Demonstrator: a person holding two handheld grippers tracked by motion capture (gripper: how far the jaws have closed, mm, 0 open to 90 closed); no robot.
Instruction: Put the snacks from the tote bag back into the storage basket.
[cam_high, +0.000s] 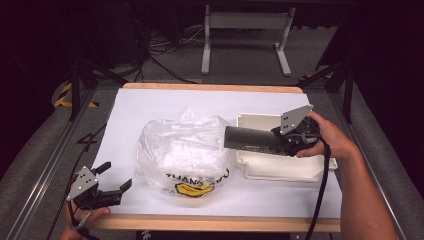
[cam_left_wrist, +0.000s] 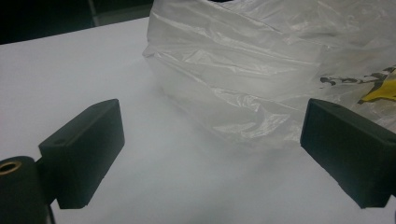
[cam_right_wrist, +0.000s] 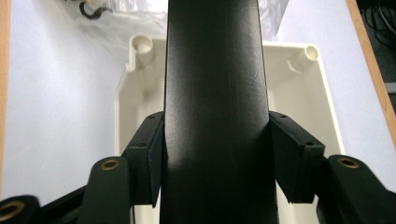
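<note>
White paper covers the table (cam_high: 150, 107), which is edged in pale wood along its near and far sides. At the near left corner the left gripper (cam_high: 114, 176) sits low over the paper with its jaws spread wide and nothing between them; in the left gripper view the crinkled plastic bag (cam_left_wrist: 243, 74) lies just beyond the open jaws, apart from both. That bag (cam_high: 182, 150) sits mid-table, translucent and puffy, with black lettering and a yellow mark on its near side. To its right the right gripper (cam_high: 280, 141) pinches a dark matte cylinder (cam_high: 247, 138) (smooth, tube-shaped), held level above the table with its free end pointing left toward the bag; the right gripper view shows both jaw pads pressed against its sides. Beneath it lies a shallow cream plastic box (cam_high: 280, 167) with round corner posts, touching the bag's right edge. Beyond the table are grey floor, cables and a white metal frame (cam_high: 245, 35).
</note>
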